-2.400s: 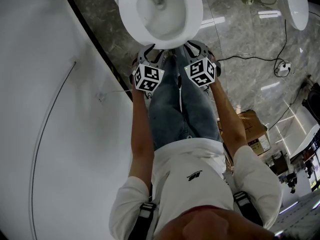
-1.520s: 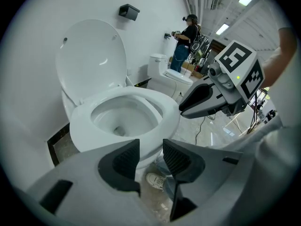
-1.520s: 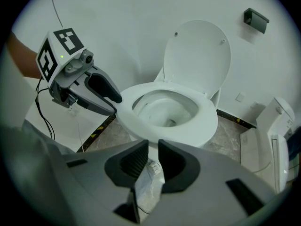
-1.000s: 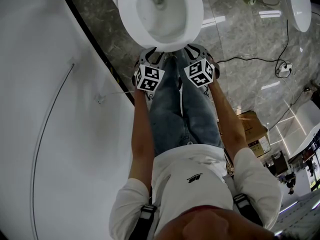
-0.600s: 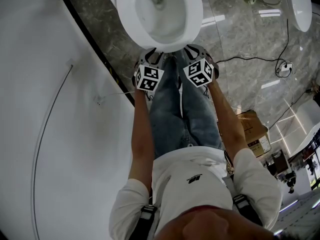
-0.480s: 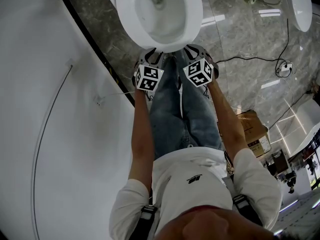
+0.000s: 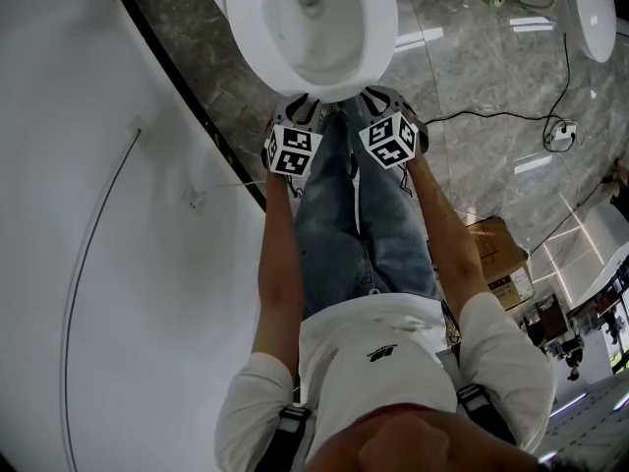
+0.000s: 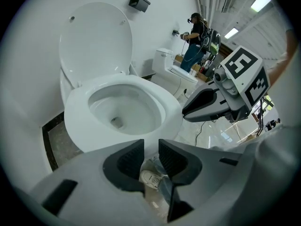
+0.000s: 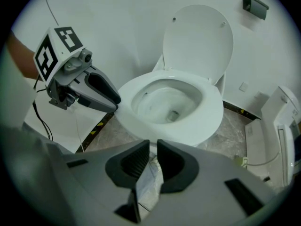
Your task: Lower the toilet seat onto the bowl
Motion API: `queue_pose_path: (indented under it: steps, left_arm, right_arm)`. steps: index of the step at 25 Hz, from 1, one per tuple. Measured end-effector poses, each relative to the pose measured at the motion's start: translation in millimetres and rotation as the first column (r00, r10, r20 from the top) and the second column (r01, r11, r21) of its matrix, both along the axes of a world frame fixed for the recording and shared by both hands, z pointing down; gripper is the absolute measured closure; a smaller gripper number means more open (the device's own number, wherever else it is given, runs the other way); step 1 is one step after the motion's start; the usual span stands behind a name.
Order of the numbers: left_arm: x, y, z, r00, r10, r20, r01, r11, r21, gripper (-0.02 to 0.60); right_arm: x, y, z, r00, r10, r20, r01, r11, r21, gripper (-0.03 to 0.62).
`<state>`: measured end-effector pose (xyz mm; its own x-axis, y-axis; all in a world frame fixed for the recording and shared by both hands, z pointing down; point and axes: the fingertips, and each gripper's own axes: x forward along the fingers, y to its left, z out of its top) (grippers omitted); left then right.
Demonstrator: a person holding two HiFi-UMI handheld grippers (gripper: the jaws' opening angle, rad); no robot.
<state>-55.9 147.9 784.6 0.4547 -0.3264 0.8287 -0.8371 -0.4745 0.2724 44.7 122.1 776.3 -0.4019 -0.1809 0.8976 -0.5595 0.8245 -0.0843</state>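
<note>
Toilet seat (image 7: 382, 20) already down, flat on bowl (image 7: 314, 37), top centre of head view. My L gripper (image 7: 300, 106) & R gripper (image 7: 379, 98) sit side by side just below seat's front edge, centre frame, marker cubes facing up. Neither touches it as far as I can tell. My jeans (image 7: 344, 224) run down mid-frame under them. White wall (image 7: 98, 264) fills left. Grey marble floor (image 7: 472, 67) w/ black cable (image 7: 491, 116) at right. 2nd toilet (image 7: 582, 8) clipped at upper right corner.

L gripper view: seat (image 8: 77, 119) is a white ring on bowl, centre-left. Lid (image 8: 94, 41) upright behind it, upper left. My L jaws, bottom centre, have just been closing; now a narrow gap, nothing between pads, only a shoe (image 8: 149, 177) & floor showing thru. R gripper (image 8: 186, 113) at right, pointing left, tip near seat's rim but apart from it. Small black box (image 8: 139, 3) on wall at top. Another person (image 8: 195, 34) by 2nd toilet, upper right bkgd.

R gripper view: seat (image 9: 214, 119) on bowl, centre. Lid (image 9: 197, 41) upright, top centre-right. My R jaws, bottom centre: slim gap, holding nothing; floor & smth pale show thru, can't tell what. L gripper (image 9: 115, 99) at left, tip just beside seat's left rim; contact, can't tell.
</note>
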Motion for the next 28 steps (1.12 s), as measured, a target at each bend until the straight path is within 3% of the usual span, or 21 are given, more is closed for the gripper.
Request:
queue_pose_path:
  steps: [28]
  left_arm:
    - [0, 0, 35, 1.000, -0.024, -0.004, 0.023, 0.999, -0.047, 0.492]
  right_arm:
    - [-1, 4, 41, 0.999, -0.028, -0.035, 0.026, 0.999, -0.040, 0.539]
